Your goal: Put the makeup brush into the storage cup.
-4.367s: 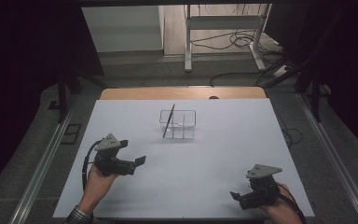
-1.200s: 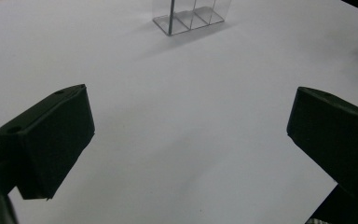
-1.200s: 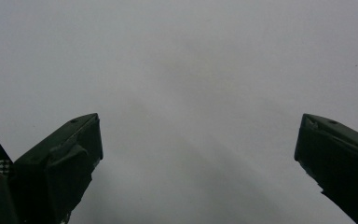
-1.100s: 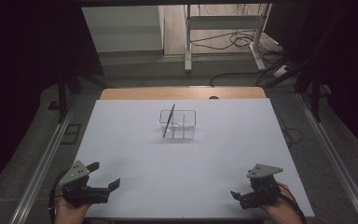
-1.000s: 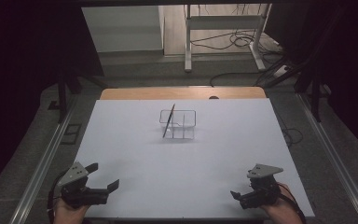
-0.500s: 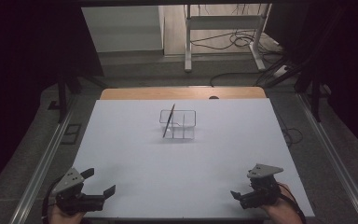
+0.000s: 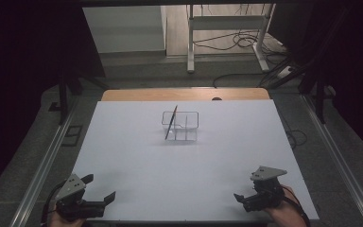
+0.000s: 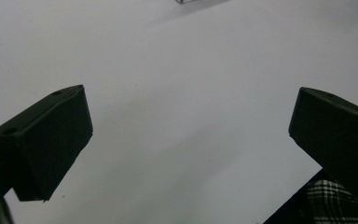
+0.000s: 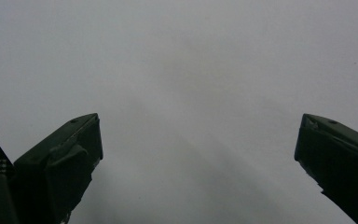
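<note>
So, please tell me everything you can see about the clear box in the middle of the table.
The clear box looks like see-through plastic, low and rectangular, split by thin walls into compartments. It stands upright on the white table, toward the far side, apart from both grippers. A thin dark pen leans tilted at its left end, tip on the table in front. Otherwise it looks empty.

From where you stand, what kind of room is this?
Probably a lab or test workspace: a white table bearing a clear organizer with a pencil, hand-held grippers at its near edge (left gripper, right gripper), and loose cables on the floor.
</note>
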The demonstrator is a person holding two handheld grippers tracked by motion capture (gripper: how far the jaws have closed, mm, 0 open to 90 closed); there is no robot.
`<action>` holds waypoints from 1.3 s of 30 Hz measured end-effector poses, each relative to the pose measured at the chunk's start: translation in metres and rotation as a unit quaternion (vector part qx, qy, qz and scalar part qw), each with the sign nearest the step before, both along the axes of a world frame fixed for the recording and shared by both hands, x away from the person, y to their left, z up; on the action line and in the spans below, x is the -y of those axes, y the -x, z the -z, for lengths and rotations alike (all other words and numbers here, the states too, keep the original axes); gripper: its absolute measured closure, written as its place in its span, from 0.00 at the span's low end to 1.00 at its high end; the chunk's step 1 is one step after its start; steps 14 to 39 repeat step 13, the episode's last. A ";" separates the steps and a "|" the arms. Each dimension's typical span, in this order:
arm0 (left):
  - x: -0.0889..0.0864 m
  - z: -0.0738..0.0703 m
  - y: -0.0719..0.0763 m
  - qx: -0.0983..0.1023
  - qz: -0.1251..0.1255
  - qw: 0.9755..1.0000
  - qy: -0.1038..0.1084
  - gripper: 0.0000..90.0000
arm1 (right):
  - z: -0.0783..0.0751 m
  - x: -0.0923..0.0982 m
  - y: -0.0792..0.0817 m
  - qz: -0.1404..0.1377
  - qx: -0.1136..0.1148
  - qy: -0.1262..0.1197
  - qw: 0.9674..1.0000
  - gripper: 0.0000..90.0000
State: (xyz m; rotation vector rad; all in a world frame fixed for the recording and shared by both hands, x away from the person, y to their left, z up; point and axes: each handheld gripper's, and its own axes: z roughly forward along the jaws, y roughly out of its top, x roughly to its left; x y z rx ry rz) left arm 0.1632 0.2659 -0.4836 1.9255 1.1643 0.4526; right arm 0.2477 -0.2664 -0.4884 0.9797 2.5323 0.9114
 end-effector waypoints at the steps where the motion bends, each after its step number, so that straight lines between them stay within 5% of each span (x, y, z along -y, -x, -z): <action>1: 0.000 0.000 0.000 0.001 0.000 1.000 0.000 0.00 | 0.000 0.000 0.000 0.000 0.000 0.000 1.000 0.01; 13: 0.005 0.001 -0.005 -0.018 -0.006 1.000 -0.020 0.01 | 0.001 0.000 0.000 -0.001 -0.002 0.002 1.000 0.01; 39: 0.005 0.001 -0.005 -0.018 -0.006 1.000 -0.020 0.01 | 0.001 0.000 0.000 -0.001 -0.002 0.002 1.000 0.01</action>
